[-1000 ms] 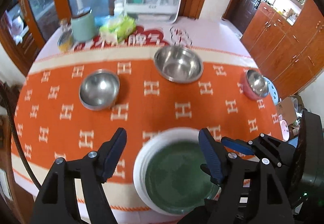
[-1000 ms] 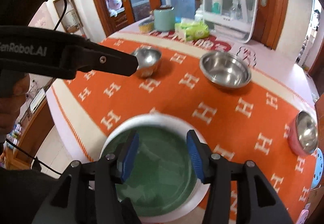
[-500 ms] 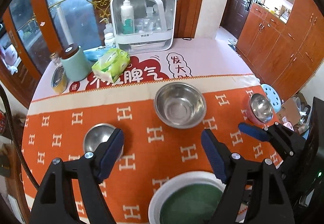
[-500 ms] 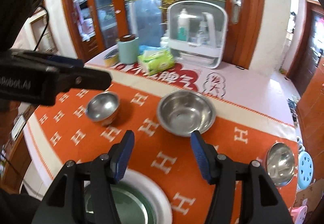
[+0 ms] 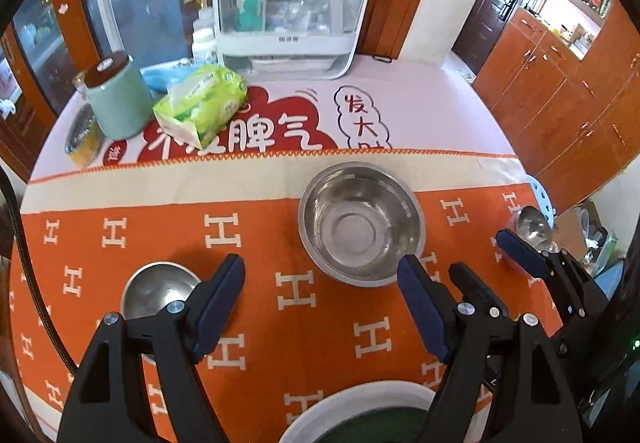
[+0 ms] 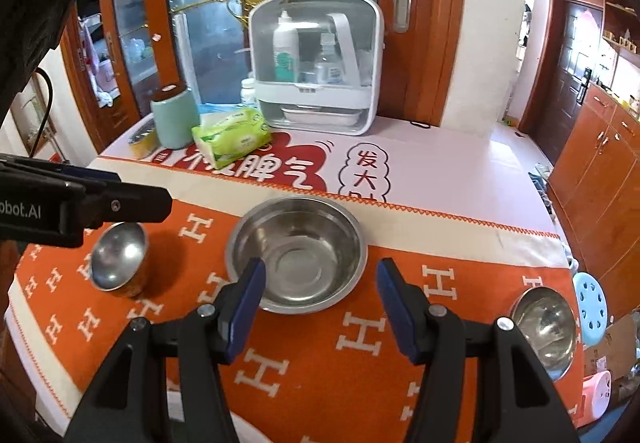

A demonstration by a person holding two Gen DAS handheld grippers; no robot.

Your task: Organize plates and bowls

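A large steel bowl sits mid-table on the orange cloth. My left gripper hovers open and empty just short of it, to its left. My right gripper is also open and empty, with its pads framing the bowl's near rim from above. A small steel bowl stands at the left, partly behind my left finger. Another small bowl, pink outside, is near the right edge. A white plate with a green centre shows at the bottom of the left wrist view.
At the back stand a clear storage box with bottles, a green tissue pack, a mint canister and a tin. A blue stool and wooden cabinets are off the table's right side.
Both grippers moved forward off the green plate toward the large steel bowl. The plate slid to the bottom of the left view and out of the right view. Both jaws look slightly wider.
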